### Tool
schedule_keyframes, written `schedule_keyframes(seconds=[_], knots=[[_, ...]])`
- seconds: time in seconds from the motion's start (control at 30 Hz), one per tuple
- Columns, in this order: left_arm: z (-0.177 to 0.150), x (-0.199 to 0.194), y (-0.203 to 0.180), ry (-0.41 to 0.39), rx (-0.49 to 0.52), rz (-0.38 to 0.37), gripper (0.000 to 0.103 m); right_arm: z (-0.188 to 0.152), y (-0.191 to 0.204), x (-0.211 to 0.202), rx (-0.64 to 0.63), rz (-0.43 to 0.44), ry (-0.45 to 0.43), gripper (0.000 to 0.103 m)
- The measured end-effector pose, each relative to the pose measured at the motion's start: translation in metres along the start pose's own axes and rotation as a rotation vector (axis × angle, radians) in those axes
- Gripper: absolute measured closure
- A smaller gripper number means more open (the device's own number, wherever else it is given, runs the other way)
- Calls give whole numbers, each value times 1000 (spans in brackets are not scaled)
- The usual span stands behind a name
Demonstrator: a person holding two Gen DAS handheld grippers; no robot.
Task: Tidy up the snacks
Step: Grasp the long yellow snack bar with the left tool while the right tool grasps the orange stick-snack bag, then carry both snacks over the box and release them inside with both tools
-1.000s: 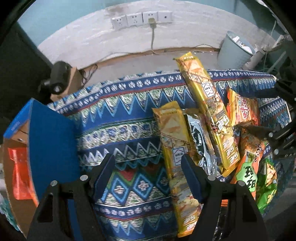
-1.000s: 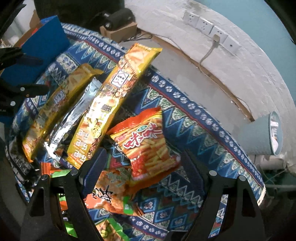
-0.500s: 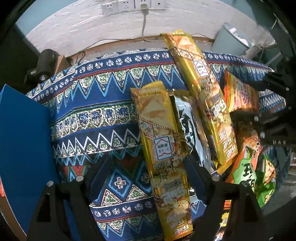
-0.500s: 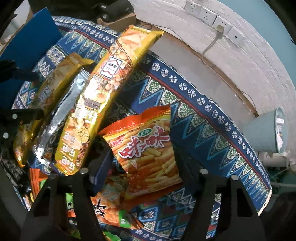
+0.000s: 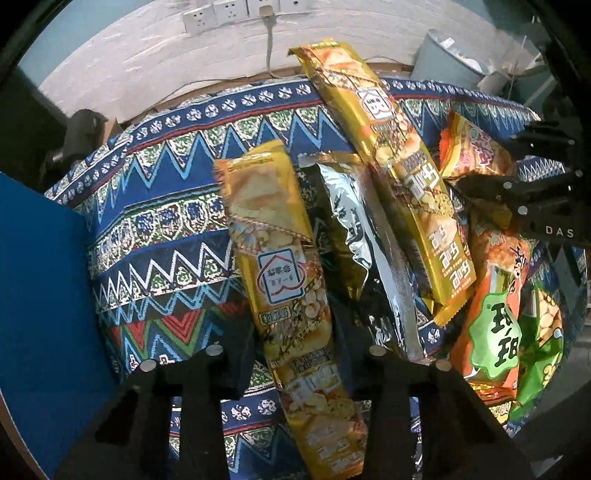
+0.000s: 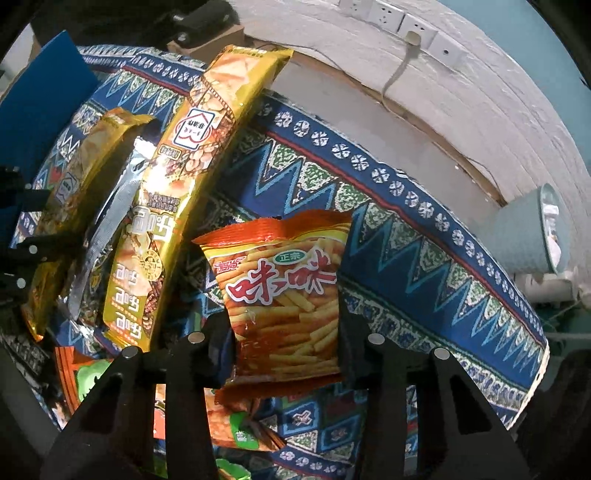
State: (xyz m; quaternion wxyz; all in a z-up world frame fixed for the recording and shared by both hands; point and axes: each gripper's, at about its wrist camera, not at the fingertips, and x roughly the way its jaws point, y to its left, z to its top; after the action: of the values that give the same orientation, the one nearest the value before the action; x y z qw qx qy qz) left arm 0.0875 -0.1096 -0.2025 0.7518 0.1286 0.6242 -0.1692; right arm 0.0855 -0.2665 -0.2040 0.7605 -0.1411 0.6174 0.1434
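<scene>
Left gripper (image 5: 293,354): jaws spread, one finger on each side of the short gold cracker pack (image 5: 286,280); whether the pads touch it cannot be told.
Right gripper (image 6: 284,339): jaws spread to the width of the orange stick-snack bag (image 6: 284,295), a finger at each edge (contact unclear).
Short gold cracker pack: lies lengthwise on the patterned cloth (image 5: 166,221), at the left edge of the snack pile.
Silver foil pack (image 5: 362,251): just right of the short gold pack, partly under the long gold pack (image 5: 391,177).
Orange and green bags (image 5: 495,314): at the cloth's right side, overlapping.
Blue box flap (image 5: 40,314): left of the cloth.
Bin (image 6: 521,236): beyond the cloth, on the floor by the white wall.
Wall sockets (image 5: 236,11): on the wall above the cloth, one with a cable plugged in.
</scene>
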Motion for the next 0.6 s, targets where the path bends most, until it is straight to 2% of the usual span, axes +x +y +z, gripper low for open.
schedule_keyframes(seconds=[0.1, 0.33, 0.6], knots=[[0, -6, 4, -18, -14, 18, 72, -1, -3, -7, 32, -5, -13, 60], [3, -27, 21, -70, -24, 64, 72, -4, -12, -27, 107, -23, -49, 60], [-1, -54, 15, -143, 12, 124, 72, -9, -5, -58, 150, -13, -95, 60]])
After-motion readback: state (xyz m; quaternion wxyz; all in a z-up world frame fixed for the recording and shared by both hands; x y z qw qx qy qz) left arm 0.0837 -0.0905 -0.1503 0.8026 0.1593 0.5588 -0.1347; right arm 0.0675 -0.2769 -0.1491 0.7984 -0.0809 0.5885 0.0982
